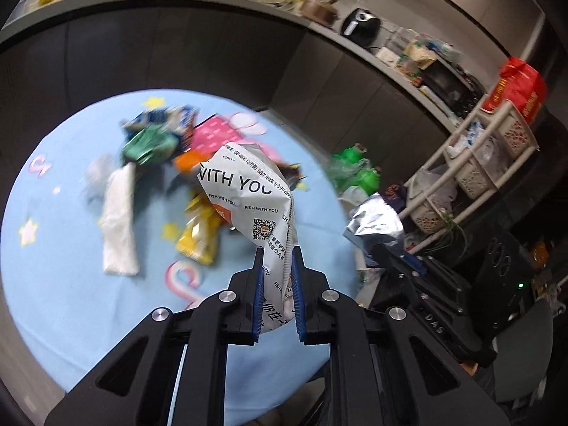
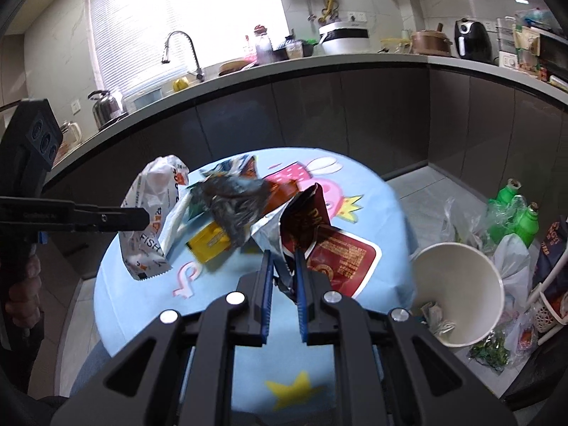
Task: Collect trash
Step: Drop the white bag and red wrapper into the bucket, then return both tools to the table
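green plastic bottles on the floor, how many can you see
2: both green plastic bottles stand on the floor right of the table, one farther back, one nearer, among clear bags. Others may be hidden in the clutter.

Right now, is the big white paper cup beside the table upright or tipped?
Tipped. In the right wrist view the white paper cup lies on its side on the floor, its open mouth facing the camera, with a few scraps visible inside near the rim.

We see a grey kitchen bench point(image 2: 319, 67), our steel kettle point(image 2: 104, 106), a curved tap point(image 2: 181, 49), a black air fryer point(image 2: 470, 39), a white rack point(image 1: 479, 163), a bright blinded window point(image 2: 177, 17).
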{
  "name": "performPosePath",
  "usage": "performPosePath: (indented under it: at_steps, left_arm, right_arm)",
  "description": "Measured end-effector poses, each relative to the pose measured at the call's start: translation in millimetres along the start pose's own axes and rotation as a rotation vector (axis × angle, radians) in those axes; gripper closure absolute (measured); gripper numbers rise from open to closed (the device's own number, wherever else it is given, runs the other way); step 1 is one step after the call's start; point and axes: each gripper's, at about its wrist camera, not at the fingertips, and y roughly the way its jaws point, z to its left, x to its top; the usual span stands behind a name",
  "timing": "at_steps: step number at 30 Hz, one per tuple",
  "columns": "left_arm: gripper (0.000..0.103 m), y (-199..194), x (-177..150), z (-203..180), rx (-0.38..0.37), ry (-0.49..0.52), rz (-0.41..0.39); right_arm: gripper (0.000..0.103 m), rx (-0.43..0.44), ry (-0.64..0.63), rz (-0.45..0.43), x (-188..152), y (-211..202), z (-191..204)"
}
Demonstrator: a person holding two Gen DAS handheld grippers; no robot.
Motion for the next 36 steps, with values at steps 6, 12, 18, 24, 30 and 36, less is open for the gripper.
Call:
performPosePath:
  at_steps: [6,12,18,24,30,36]
  left_arm:
    - [0.09,29.8,33.2,-55.6,-0.085,0.095,-0.009]
    - [0.09,85.9,57.9,-108.0,-0.164,0.161,0.044]
    - [0.09,154.9,69.8,-149.8,-0.192,0.195,0.129]
    - [0.09,212.6,75.6,-170.5,-0.193,0.206,0.181]
    - [0.09,260.5,74.3,-176.0,-0.161,0.212,0.23]
    - [0.081,292.5,69.3,-176.2,-0.115,0.237,0.266]
  right_arm:
    - [0.09,-0.098,0.052,-0.032,4.5,-16.0,-47.7]
    - [0.09,-0.199,0.12,-0.018,-7.5,-20.0,-106.5]
    - [0.09,-0.243,0.175,0.019,-27.9,-5.6,-158.9]
    - [0.09,-0.244,0.197,0.053,-47.2,19.1,-192.9]
    - [0.09,-0.226,0.214,0.086,-60.9,46.5,-217.1]
    - [0.079,-0.231,0.215,0.129,-75.0,68.2,-227.2]
